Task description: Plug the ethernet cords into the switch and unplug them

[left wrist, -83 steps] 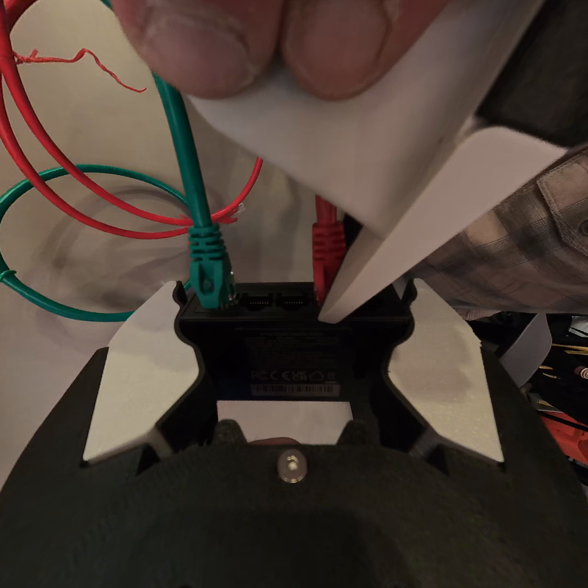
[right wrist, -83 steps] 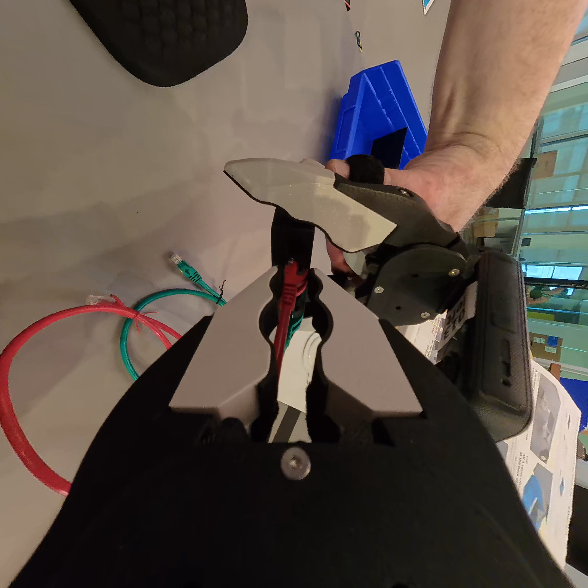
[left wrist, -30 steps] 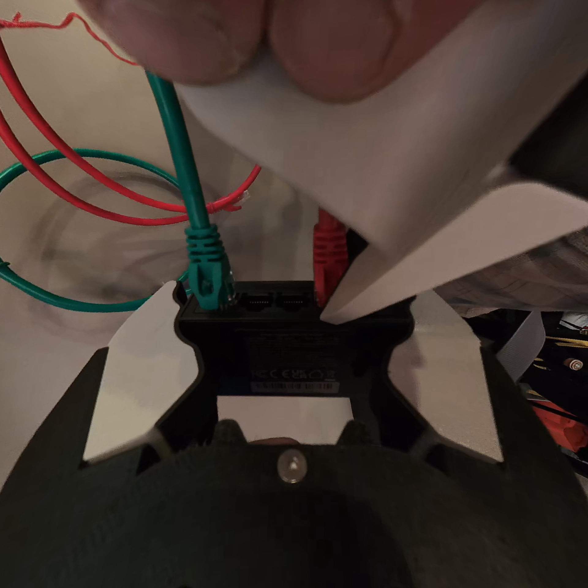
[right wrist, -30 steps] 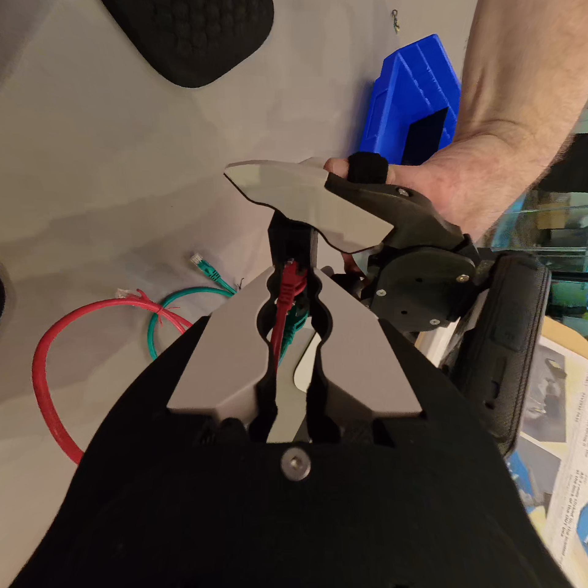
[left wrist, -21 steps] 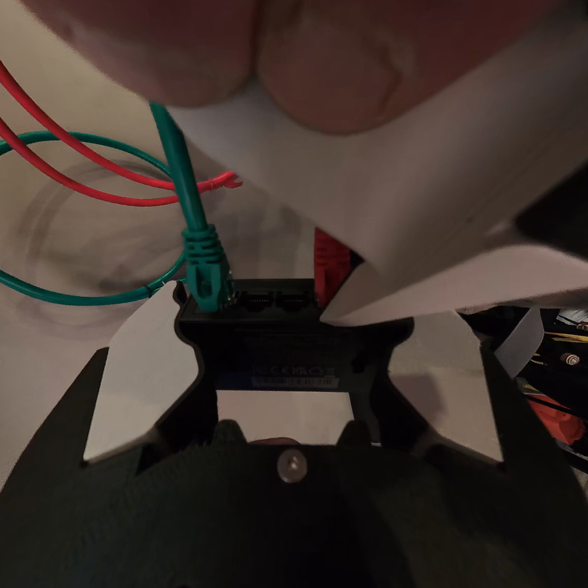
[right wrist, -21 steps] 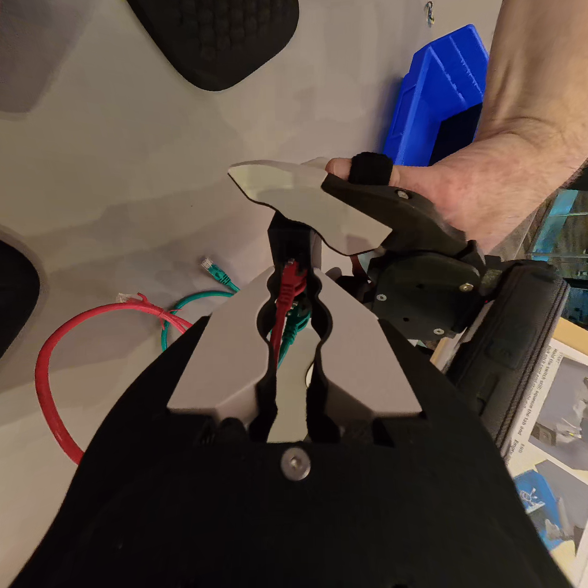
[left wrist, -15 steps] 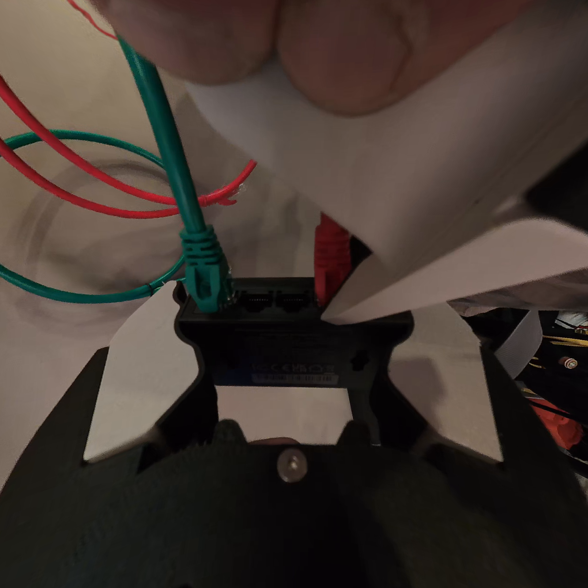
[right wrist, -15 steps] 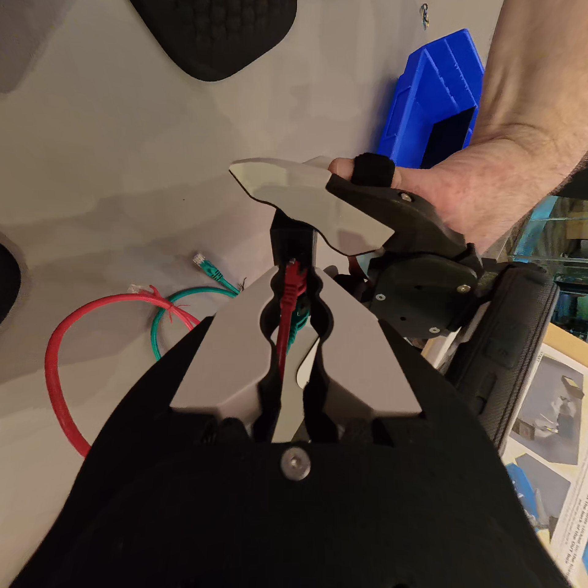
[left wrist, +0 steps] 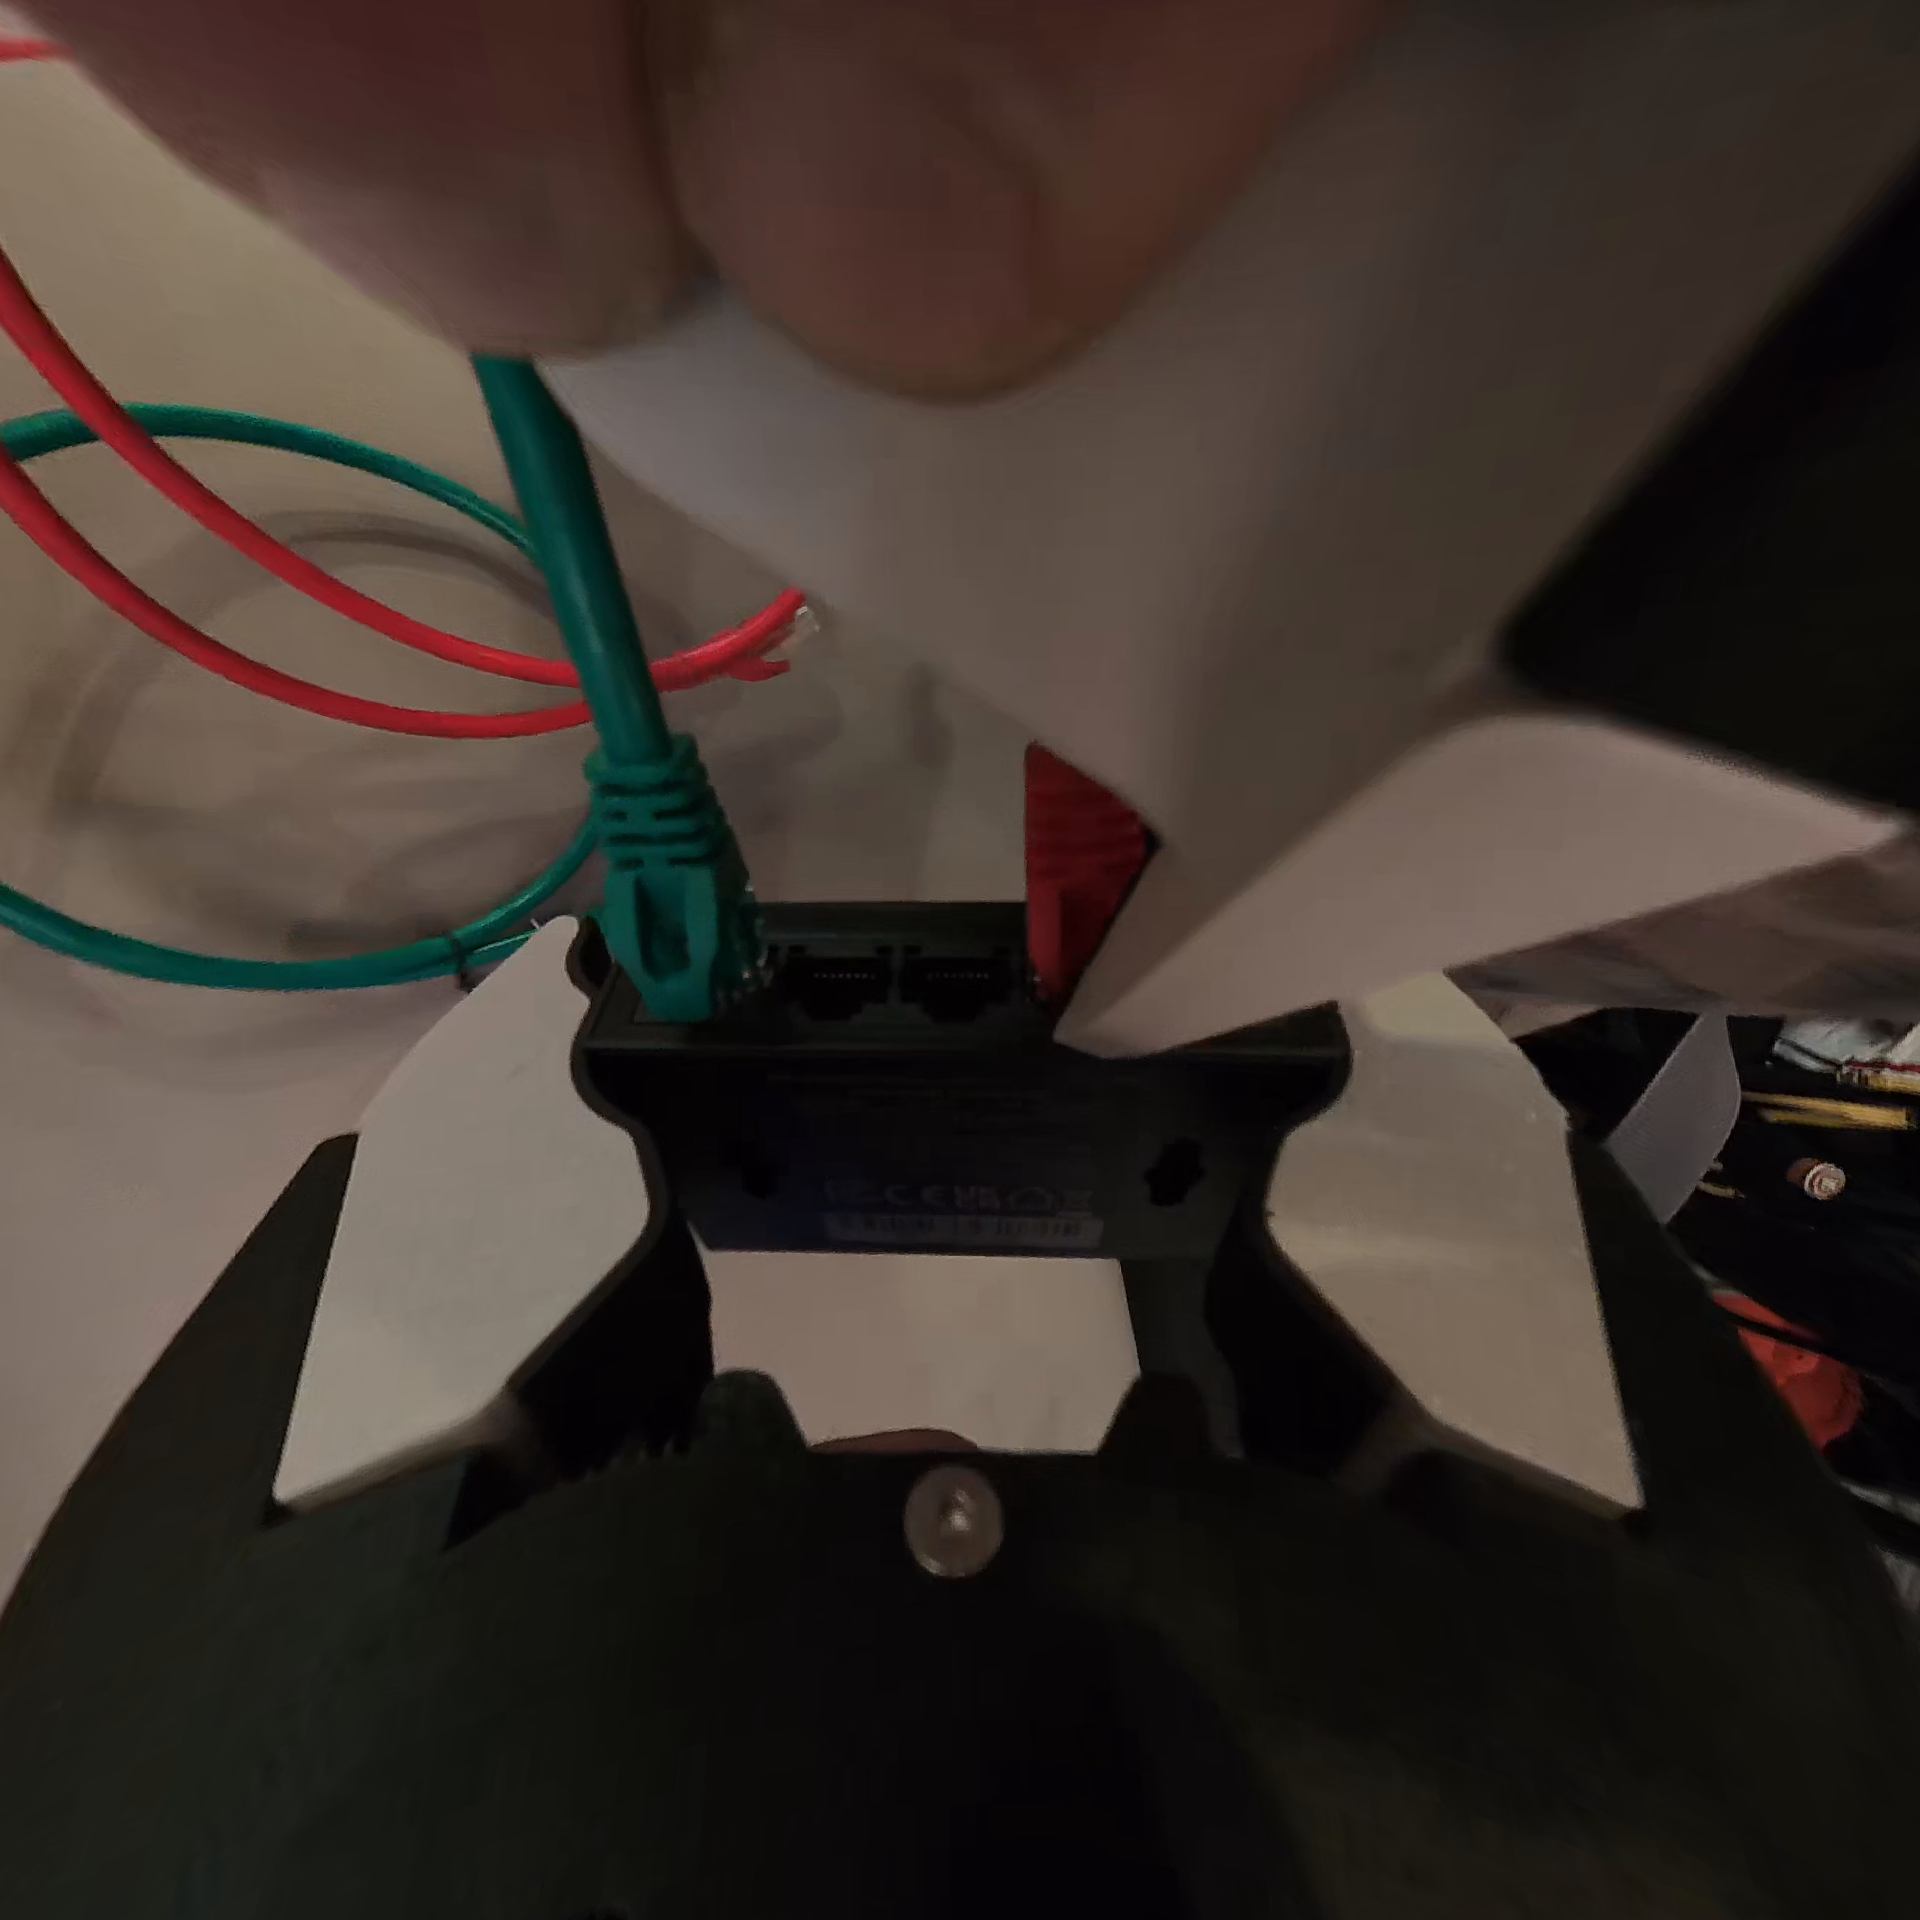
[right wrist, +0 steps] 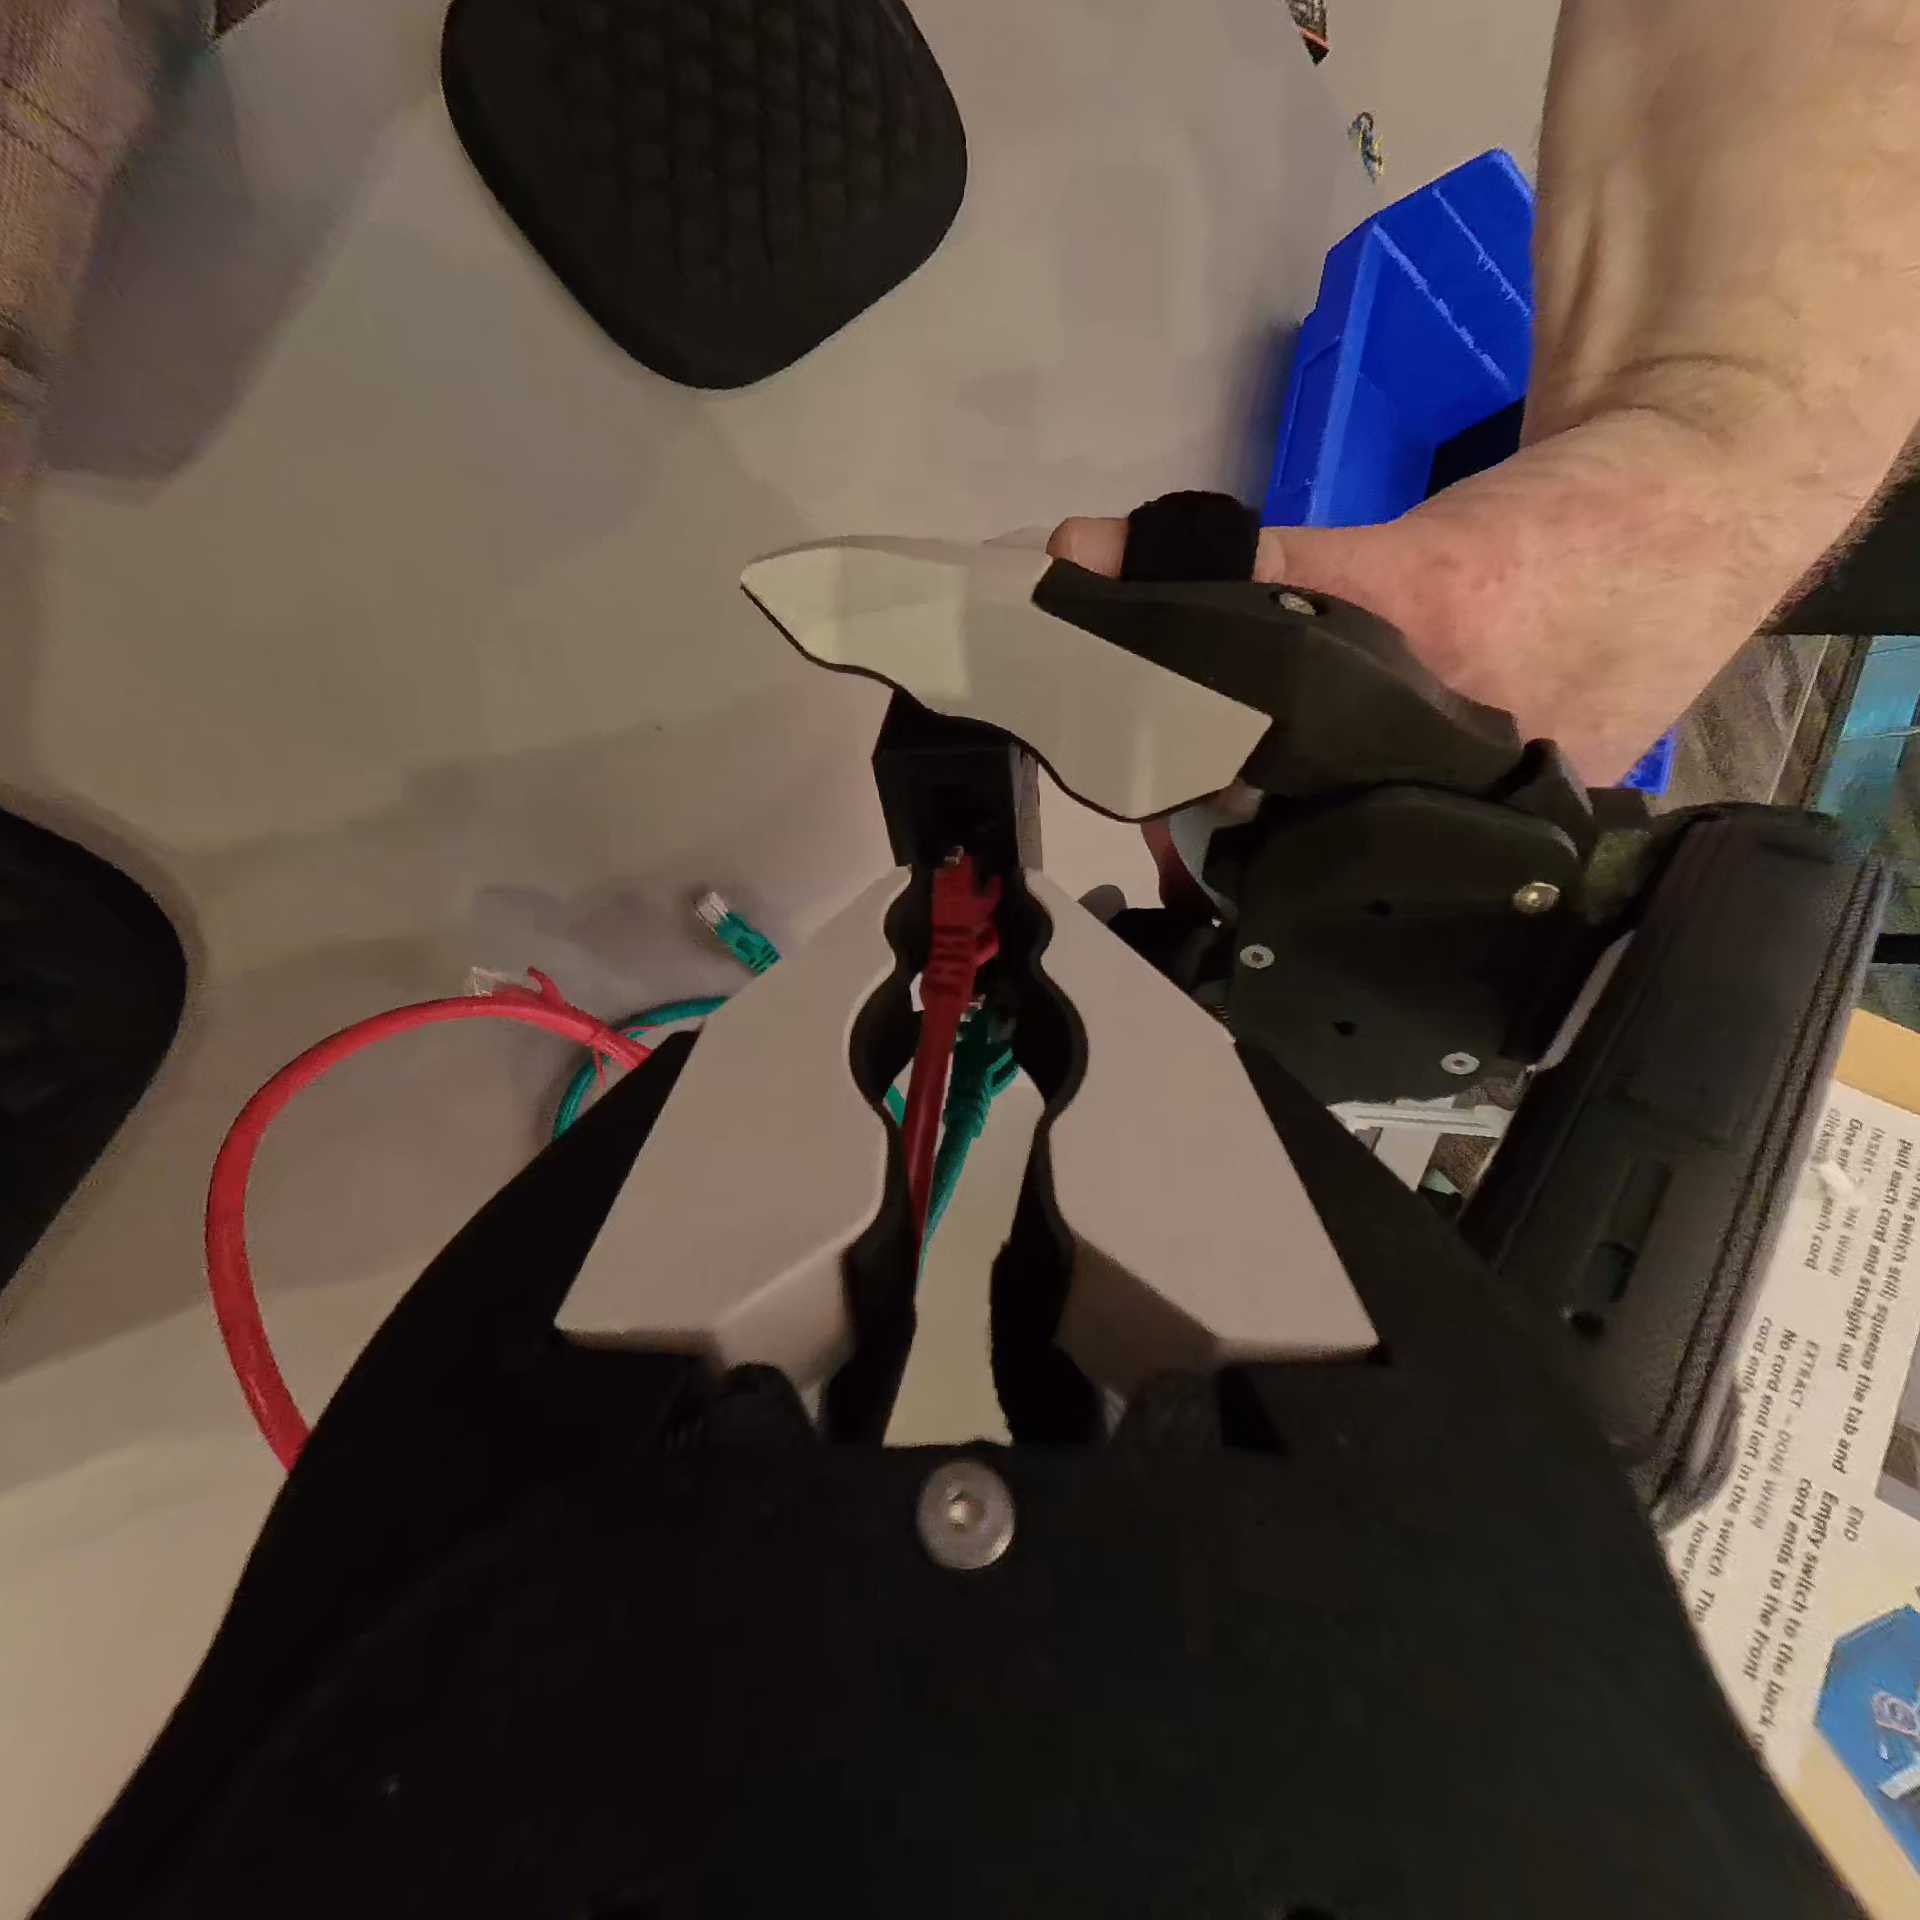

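Left gripper [left wrist: 956,1049] fingers clamp small black plastic switch [left wrist: 956,1132] by side edges, frame centre. Green ethernet cord [left wrist: 675,904] plugged in leftmost port; two middle ports open. Right gripper [right wrist: 961,935] fingers pinch red ethernet cord [right wrist: 951,945] at rightmost port. Slack loops on pale tabletop [right wrist: 416,623], left of frame.

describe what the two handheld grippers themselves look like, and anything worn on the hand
Both the right gripper and the left gripper have matte black bodies, flat pale grey angular fingers with scalloped inner edges, and a silver screw at centre. A black strap loops over one finger.
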A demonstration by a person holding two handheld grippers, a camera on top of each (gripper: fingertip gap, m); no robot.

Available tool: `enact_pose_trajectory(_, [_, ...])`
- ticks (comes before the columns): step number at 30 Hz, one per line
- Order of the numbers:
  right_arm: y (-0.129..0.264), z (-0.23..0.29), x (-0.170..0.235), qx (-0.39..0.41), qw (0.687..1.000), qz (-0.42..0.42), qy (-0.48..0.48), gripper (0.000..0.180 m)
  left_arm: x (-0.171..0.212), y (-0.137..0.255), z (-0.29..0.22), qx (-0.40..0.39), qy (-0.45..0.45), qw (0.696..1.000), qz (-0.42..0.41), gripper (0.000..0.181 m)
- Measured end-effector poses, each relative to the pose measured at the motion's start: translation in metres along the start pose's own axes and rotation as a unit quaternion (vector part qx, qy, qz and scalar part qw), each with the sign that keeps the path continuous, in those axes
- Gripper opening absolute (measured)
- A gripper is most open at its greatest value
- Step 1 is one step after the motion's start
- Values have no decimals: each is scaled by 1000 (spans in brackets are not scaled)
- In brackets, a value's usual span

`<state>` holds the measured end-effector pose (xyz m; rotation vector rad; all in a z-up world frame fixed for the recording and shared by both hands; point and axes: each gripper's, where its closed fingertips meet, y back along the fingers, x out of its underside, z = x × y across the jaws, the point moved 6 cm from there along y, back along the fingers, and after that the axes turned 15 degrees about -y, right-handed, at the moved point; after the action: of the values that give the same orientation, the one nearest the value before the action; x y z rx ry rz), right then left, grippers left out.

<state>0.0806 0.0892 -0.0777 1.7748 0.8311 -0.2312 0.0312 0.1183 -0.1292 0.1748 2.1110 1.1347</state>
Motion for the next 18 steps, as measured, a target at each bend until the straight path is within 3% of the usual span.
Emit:
enact_pose_trajectory(5, [-4, -1, 0, -11, 1000, 20, 5, 21, 4, 1, 1, 5, 8, 1000, 6, 123])
enact_pose_trajectory(18, [-4, -4, 0, 7, 1000, 26, 12, 19, 3, 3, 2, 6, 8, 1000, 2, 123])
